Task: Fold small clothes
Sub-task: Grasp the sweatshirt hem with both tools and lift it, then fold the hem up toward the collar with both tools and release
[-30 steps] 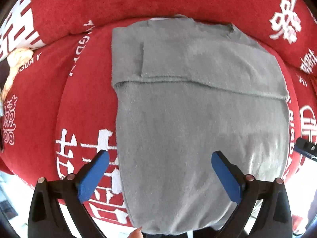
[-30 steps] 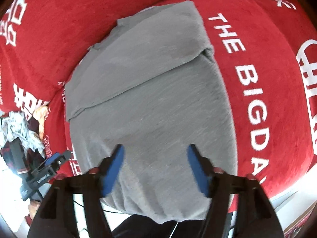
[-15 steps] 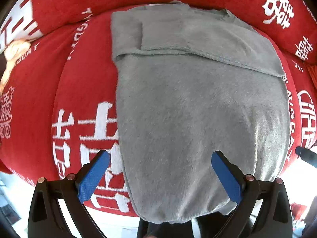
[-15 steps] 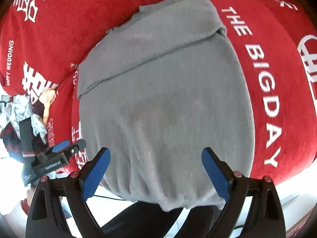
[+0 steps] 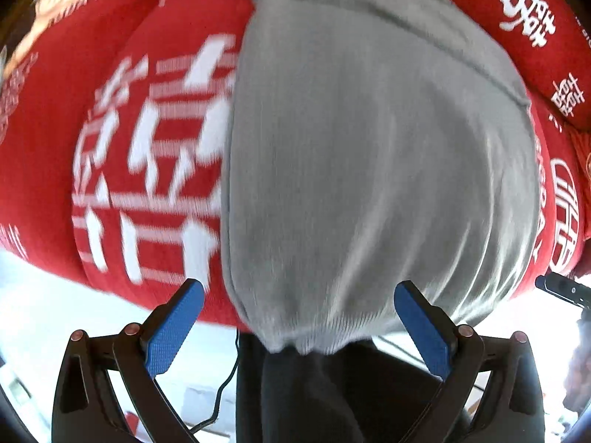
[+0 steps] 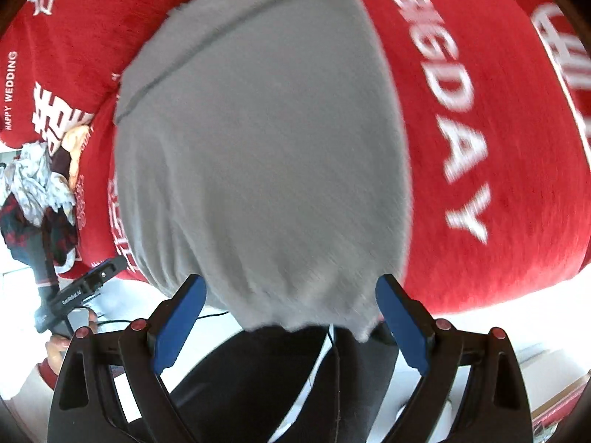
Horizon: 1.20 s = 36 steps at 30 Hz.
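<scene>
1. Left gripper (image 5: 295, 308): jaws spread wide, nothing held. It is poised at the near hem of the garment, toward its left edge, with the left blue pad over the red cover and the right pad over grey cloth. The hem is not yet pinched.

2. Grey garment (image 5: 369, 147): a soft knit top, laid flat on the red cover (image 5: 55, 147) of what looks like a sofa seat. The sleeves appear already folded across the far end, where a seam line is seen. The near hem hangs slightly over the front edge, bunched into small pleats.

3. Right gripper (image 6: 290, 304): jaws likewise wide and empty, straddling the hem toward the right corner of the garment (image 6: 258, 147). Dark trousers of the person are seen below.

4. Step judged in hand: the hem is to be taken at both corners for the fold toward the collar.

5. Handling notes: both layers should be caught well inside the corners, both grippers closed together, and the hem lifted evenly so that the pleats are drawn flat. The limp knit may slip or sag in the middle; the sleeves should not be dragged.

6. Pile of other clothes (image 6: 37, 192): lying at the far left, well apart.
</scene>
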{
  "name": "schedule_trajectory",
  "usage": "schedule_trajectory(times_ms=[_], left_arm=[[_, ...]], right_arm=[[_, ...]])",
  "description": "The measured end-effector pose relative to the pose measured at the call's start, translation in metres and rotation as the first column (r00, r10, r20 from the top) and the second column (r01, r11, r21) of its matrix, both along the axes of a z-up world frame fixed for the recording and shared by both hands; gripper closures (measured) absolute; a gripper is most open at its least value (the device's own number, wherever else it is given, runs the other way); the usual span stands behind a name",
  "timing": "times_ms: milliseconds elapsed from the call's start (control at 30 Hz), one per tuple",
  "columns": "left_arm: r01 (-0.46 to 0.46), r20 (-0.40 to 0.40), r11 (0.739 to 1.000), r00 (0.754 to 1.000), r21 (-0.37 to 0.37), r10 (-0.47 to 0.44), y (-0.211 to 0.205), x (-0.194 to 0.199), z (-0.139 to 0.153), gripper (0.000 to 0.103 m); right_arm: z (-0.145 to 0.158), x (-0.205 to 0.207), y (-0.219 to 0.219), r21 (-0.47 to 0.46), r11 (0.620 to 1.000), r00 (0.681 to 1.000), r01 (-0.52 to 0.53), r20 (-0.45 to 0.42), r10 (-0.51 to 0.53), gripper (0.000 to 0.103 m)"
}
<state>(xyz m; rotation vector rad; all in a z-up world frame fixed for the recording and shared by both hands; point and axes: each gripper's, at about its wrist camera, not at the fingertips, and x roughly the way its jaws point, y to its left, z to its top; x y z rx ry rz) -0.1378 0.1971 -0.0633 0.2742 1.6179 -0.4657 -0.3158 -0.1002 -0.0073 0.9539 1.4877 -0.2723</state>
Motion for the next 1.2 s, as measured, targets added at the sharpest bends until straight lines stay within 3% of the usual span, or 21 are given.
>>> schedule_trajectory(times_ms=[300,700,833,1033,1200], left_arm=[[0.014,0.022,0.994,1.0,0.105,-0.017,0.006,-0.039,-0.016,0.0],[0.003,0.037,0.999,0.999,0.051,-0.005,0.004,-0.048,-0.014,0.0],[0.006,0.024,1.0,1.0,0.029,-0.006,0.021,-0.047,-0.038,0.0],[0.016,-0.069,0.999,0.997,-0.029,-0.018,0.032,-0.053,-0.077,0.0],[-0.018,-0.083,0.996,0.996,-0.083,0.011,0.031,-0.055,-0.087,0.001]], right_arm=[[-0.033,-0.054,0.005,0.057,0.998,0.996,0.02,-0.084,-0.015,0.008],[-0.038,-0.049,0.014,0.055,0.998,0.996,-0.039,-0.076,0.043,0.008],[-0.046,-0.043,0.021,0.057,0.997,0.995,-0.06,-0.077,0.065,0.008],[-0.069,-0.037,0.03,0.102,0.991,0.993,-0.09,-0.064,0.097,0.008],[-0.084,-0.035,0.036,0.17,0.982,0.994,-0.087,-0.046,0.096,0.008]])
